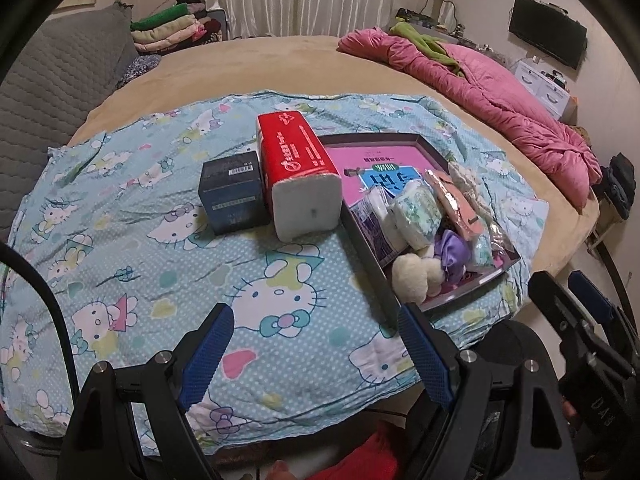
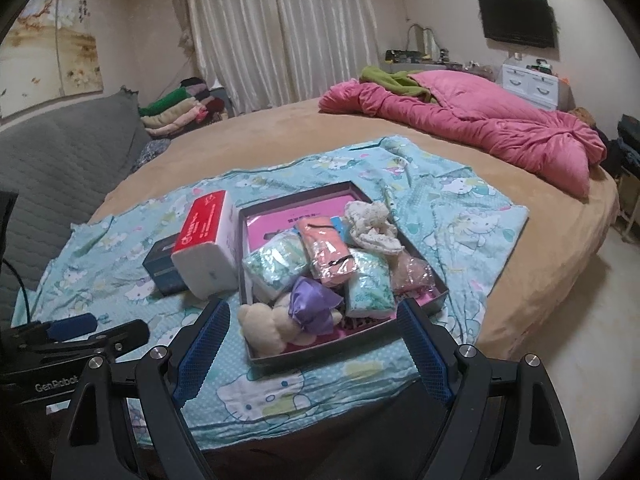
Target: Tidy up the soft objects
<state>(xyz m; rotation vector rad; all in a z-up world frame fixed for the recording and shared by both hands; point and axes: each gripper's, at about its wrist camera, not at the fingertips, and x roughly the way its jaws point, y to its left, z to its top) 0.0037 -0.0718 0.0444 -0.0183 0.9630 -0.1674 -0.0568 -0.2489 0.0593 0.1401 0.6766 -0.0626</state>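
- Left wrist view: the left hand-held gripper (image 1: pixel 316 354) hung wide open and empty over the cartoon-cat sheet (image 1: pixel 132 248). The shallow box (image 1: pixel 370 252) of soft things lay ahead and to its right, its near corner just beyond the right-hand pad, its long axis running away from the camera and up to the left. A cream plush toy (image 1: pixel 412 278) and a purple satin bundle (image 1: pixel 454 246) filled the near end, with wrapped packs (image 1: pixel 414 212) behind them. A red-and-white tissue pack (image 1: pixel 300 176) lay just left of the box, lengthwise alongside it, a dark blue carton (image 1: pixel 234 196) touching its far side. The right hand-held gripper (image 1: pixel 580 320) showed at the right edge.
- Right wrist view: the right hand-held gripper (image 2: pixel 314 350) was likewise open wide and held nothing. Here the box (image 2: pixel 340 350) sat straight ahead, its near edge between the two pads, so this looked the nearer hand; the plush toy (image 2: pixel 264 326) and purple bundle (image 2: pixel 314 306) were closest.
- Surface and room: the sheet covered part of a round tan bed (image 2: pixel 280 132), a pink quilt (image 2: pixel 500 124) heaped at its far side; curtains (image 2: pixel 280 28), a wall-mounted television (image 2: pixel 518 20) and folded clothes (image 2: pixel 176 114) stood beyond.
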